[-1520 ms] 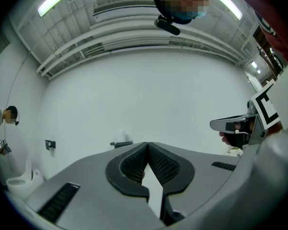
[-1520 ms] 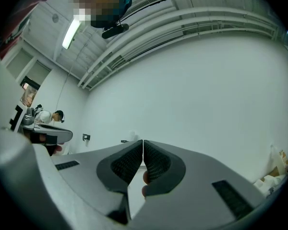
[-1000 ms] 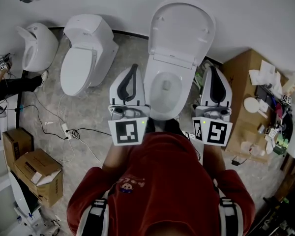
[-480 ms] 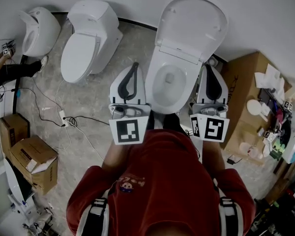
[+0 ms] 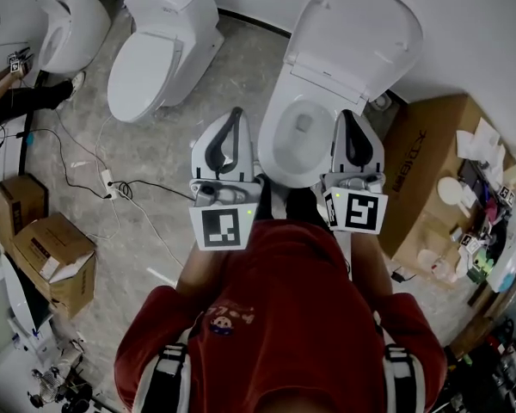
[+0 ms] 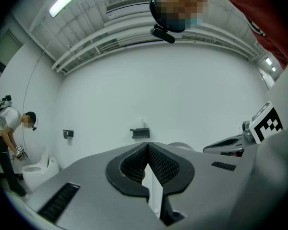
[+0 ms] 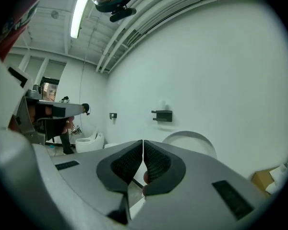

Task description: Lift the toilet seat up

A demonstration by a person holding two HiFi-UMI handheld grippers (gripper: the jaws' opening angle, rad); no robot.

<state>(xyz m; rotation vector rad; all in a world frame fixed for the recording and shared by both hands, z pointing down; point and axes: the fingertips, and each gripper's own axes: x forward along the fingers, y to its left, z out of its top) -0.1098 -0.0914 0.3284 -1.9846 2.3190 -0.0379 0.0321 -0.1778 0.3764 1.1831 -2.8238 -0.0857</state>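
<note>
White toilet seat point(image 5: 357, 37) stands raised behind its bowl point(image 5: 275, 149) — left gripper point(image 5: 234, 114) and right gripper point(image 5: 346, 115), jaws together and empty, flank that bowl.

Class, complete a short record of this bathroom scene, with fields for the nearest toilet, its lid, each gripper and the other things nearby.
Nearest toilet: white bowl, directly in front of the person
Lid: lid raised, leaning back toward the wall
Left gripper: left gripper shut, holding nothing, to the left of the bowl
Right gripper: right gripper shut, holding nothing, at the bowl's right edge
Nearby: second toilet with its lid down, cardboard box to the right
</note>
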